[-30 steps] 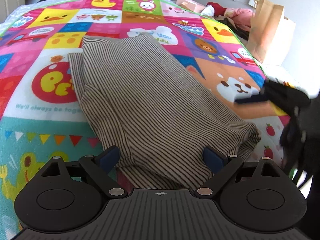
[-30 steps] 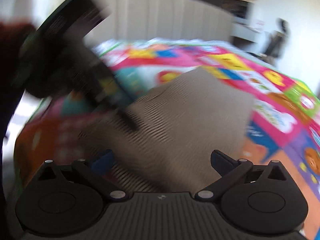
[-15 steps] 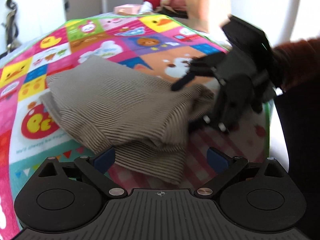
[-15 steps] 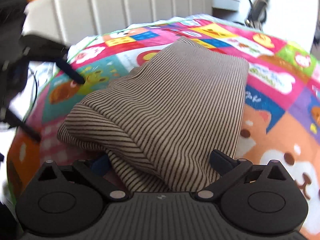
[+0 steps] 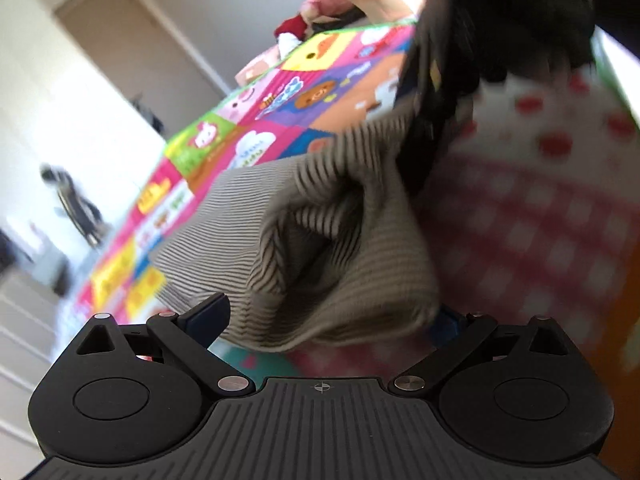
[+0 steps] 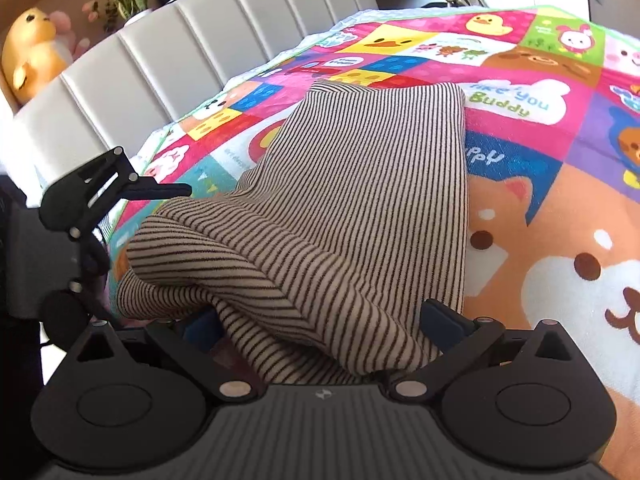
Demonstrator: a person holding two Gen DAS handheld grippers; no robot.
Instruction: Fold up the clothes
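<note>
The striped garment (image 6: 360, 208) lies folded on the cartoon-print mat (image 6: 540, 128) covering the bed, its near end bunched between both tools. The right gripper (image 6: 320, 320) and left gripper (image 5: 324, 320) have jaws spread around the fold, probably to lift it together.

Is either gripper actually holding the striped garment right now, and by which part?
Neither visibly: both grippers' fingers stand spread, the striped garment's bunched near edge lying between them. Right gripper; left gripper.
</note>
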